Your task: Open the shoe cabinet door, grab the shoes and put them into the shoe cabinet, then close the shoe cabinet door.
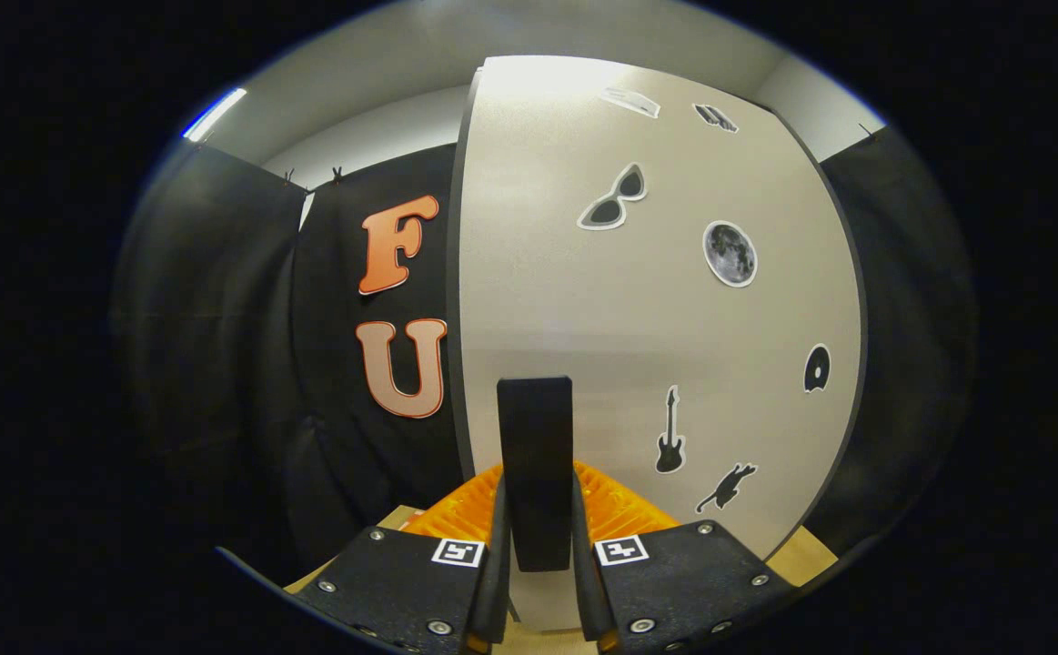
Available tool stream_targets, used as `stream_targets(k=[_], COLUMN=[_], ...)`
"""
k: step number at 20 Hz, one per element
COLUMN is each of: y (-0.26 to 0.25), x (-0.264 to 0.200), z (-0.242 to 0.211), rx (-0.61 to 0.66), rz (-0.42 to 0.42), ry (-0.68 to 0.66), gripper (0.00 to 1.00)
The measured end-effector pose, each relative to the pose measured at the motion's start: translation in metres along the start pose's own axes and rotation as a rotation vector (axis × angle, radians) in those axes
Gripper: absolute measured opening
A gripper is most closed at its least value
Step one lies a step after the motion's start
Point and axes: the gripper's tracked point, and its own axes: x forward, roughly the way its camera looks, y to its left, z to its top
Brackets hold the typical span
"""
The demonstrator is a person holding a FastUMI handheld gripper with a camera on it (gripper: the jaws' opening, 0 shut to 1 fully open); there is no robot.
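One step at most looks to be in hand, as we judge it: the shoe cabinet door (638,300), a broad pale panel that rises ahead of us and curves away to the right, has its dark upright handle (535,455) standing between our fingers (536,582), which sit close on either side of it, nearly closed; they appear to touch its flanks, though we cannot tell for certain that both are pressing. Whether we are at the opening or the closing of the door we cannot tell from here, since the cabinet's inside is hidden and we see no shoes anywhere; the door's left edge stands free against the dark cloth wall (219,364), which hints it may be ajar or swinging. Below the door, just ahead of the fingers, sits an orange ribbed piece (619,514) that we cannot identify, and a tan surface (811,559) shows past the lower corner. Of labels, the door carries only pictures, no words we can read: sunglasses (615,198), a moon (730,254), a small dark disc (817,368), a guitar (670,432), a cat (727,487), and two faint stickers near the top too blurred to name. Each finger mount bears a small square marker (620,549), a coded pattern and not writing.
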Motion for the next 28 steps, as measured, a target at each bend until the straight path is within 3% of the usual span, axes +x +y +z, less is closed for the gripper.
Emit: stream_targets(k=[20,28], y=[-0.046,-0.082], x=[-0.090,-0.128], z=[0.000,0.001], rx=[0.023,0.022], rz=[-0.034,-0.097], ry=[0.007,0.006], gripper=[0.28,0.27])
